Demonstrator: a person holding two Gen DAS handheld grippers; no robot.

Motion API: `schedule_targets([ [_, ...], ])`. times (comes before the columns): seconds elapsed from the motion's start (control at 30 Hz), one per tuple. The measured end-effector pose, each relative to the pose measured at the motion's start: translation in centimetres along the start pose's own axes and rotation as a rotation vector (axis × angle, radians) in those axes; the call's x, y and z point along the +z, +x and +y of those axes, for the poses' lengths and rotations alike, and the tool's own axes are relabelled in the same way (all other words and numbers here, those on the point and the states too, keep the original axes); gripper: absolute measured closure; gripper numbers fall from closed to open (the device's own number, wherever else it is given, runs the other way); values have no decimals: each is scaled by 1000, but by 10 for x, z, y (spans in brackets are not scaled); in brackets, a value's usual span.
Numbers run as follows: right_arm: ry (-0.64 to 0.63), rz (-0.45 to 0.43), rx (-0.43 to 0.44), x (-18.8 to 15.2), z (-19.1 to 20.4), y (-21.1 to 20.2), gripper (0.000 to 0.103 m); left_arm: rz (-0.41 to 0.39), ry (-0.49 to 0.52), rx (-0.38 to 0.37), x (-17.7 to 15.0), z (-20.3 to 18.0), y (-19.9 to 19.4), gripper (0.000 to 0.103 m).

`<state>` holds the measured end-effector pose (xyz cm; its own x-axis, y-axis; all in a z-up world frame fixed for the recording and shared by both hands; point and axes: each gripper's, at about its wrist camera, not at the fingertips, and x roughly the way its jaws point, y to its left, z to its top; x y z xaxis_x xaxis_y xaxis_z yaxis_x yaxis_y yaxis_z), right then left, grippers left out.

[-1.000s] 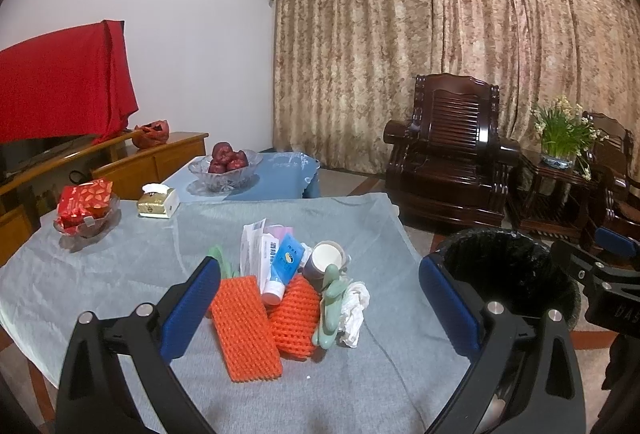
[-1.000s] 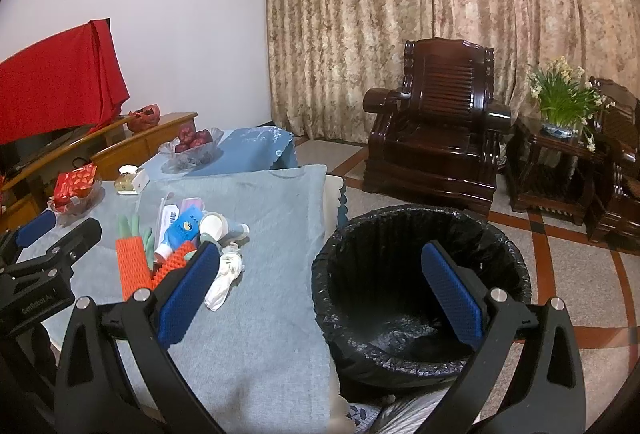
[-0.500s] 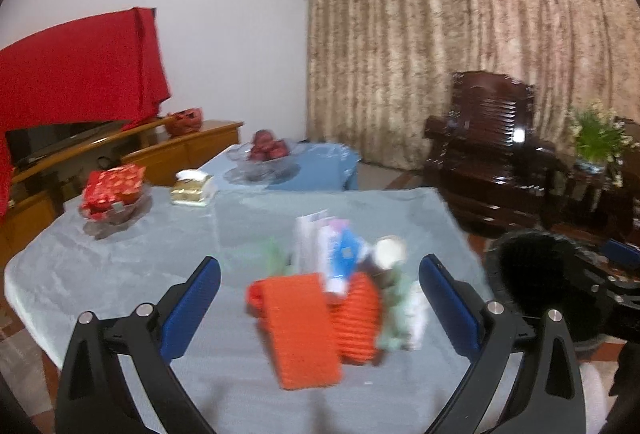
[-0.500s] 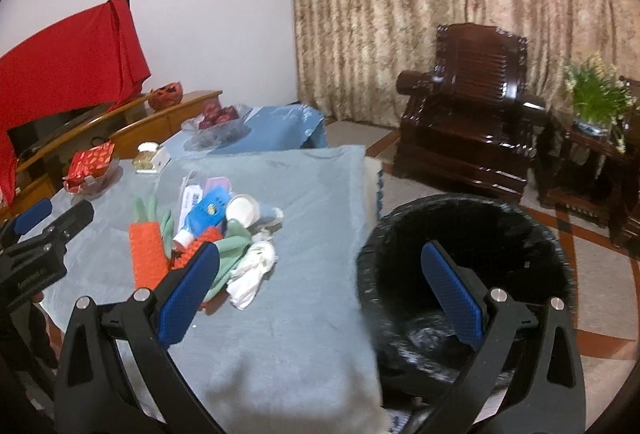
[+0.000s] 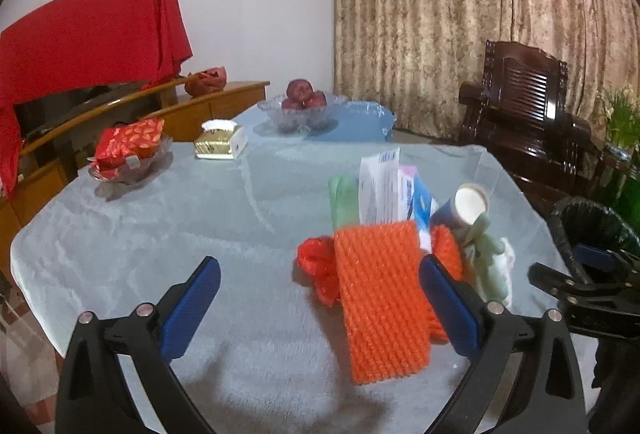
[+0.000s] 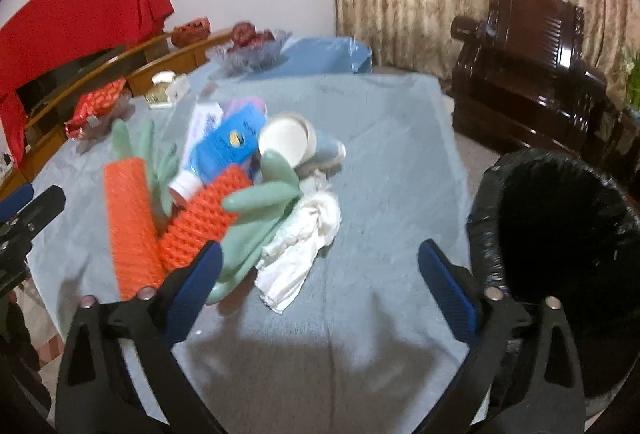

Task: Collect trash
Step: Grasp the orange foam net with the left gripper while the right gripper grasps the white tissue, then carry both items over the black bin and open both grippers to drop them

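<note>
Both views have swung left since a second ago — trash pile [image 6: 224,190] nearer, bin [image 6: 560,234] far right. Left gripper [image 5: 320,308] and right gripper [image 6: 320,290] gape wide, empty.

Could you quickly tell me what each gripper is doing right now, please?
Left gripper: open, holding nothing, above the table.
Right gripper: open, holding nothing.

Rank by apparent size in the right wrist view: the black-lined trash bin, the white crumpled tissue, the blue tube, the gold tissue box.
1. black-lined trash bin
2. white crumpled tissue
3. blue tube, looks similar in size to the tissue, so their order is unsure
4. gold tissue box, farthest away, which shrinks it
</note>
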<state>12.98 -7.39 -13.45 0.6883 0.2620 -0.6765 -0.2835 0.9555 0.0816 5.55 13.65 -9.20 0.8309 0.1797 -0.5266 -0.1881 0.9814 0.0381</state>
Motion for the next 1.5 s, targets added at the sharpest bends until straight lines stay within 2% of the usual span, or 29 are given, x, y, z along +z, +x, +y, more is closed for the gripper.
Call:
schedule_targets([
  [0.03, -5, 8, -1, -1, 1, 5, 20, 15, 0, -9, -2, 0, 4, 7],
  [0.1, -12, 36, 1, -2, 3, 17, 23, 30, -8, -23, -4, -1, 12, 10],
  [0.27, -19, 82, 38, -5, 7, 36, 39, 83, -3, -63, -12, -7, 30, 16],
  [0.37, -16, 118, 80, -7, 8, 44, 51, 117, 1, -99, -16, -11, 41, 25],
  [0.43, -5, 145, 108, -10, 7, 49, 64, 144, -4, -134, -19, -14, 46, 29],
  [0.47, 2, 159, 127, -11, 6, 52, 68, 152, -4, -145, -20, -16, 48, 33],
  [0.53, 7, 179, 172, -14, 7, 55, 88, 165, 2, -169, -21, -19, 51, 42],
  [0.6, 1, 183, 181, -15, 8, 55, 93, 179, 9, -200, -23, -24, 52, 58],
  [0.63, 3, 181, 185, -15, 6, 52, 94, 187, 12, -210, -24, -25, 53, 63],
  [0.7, 19, 160, 187, -14, 3, 44, 95, 186, 16, -221, -24, -26, 52, 81],
  [0.8, 29, 123, 178, -10, -4, 25, 95, 174, 24, -234, -22, -27, 47, 89],
  [1.03, 11, 9, 143, 2, -13, -25, 96, 119, 27, -272, -6, -32, 21, 91],
  [1.23, 40, -74, 110, 5, -38, -66, 96, 66, 46, -334, 14, -48, -2, 91],
  [1.37, 71, -118, 68, 4, -62, -90, 96, 52, 66, -404, 28, -71, -8, 91],
  [1.5, 108, -151, -10, 0, -97, -109, 96, 44, 102, -476, 37, -104, -7, 91],
])
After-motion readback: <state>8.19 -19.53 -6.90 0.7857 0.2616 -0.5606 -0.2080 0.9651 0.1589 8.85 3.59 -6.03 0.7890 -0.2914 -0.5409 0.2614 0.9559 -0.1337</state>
